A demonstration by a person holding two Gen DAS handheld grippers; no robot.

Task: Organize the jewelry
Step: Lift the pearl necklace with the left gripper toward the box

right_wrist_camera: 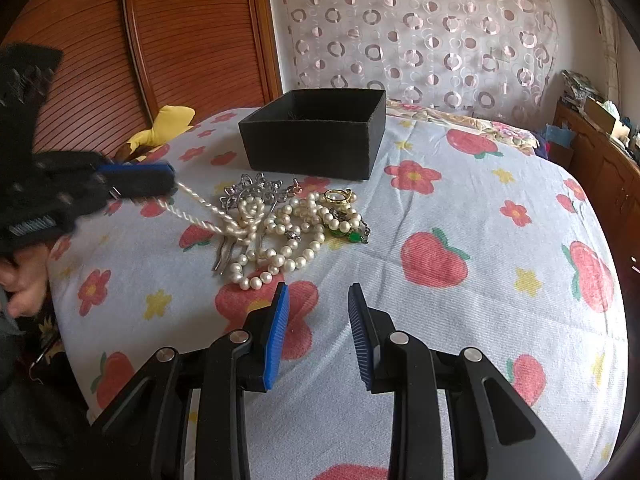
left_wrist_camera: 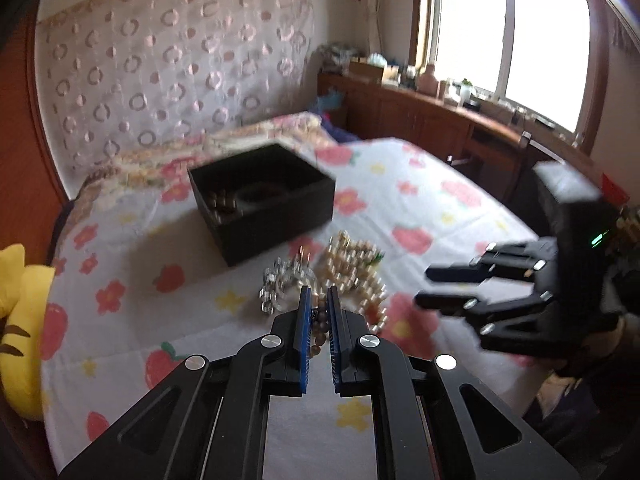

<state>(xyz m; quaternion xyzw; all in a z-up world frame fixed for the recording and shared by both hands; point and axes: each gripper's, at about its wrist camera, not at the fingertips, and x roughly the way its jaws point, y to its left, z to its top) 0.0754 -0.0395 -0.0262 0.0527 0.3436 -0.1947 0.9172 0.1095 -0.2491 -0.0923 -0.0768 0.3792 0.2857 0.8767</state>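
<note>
Left wrist view: your left gripper [left_wrist_camera: 319,312] is closed on a string of beads [left_wrist_camera: 318,336], held above the flowered bedspread [left_wrist_camera: 420,200]. Just ahead lie a silver hair comb [left_wrist_camera: 280,284] and a heap of pearls [left_wrist_camera: 356,272]; the black box [left_wrist_camera: 264,200] sits beyond them. Your right gripper [left_wrist_camera: 424,288] hovers to the right.

Right wrist view: your right gripper [right_wrist_camera: 318,312] is open, holding nothing, near the pearl necklace [right_wrist_camera: 280,248]. A twisted pearl strand [right_wrist_camera: 196,208] runs from the pile into your left gripper [right_wrist_camera: 170,182]. A gold ring [right_wrist_camera: 338,196] lies beside the pearls.
</note>
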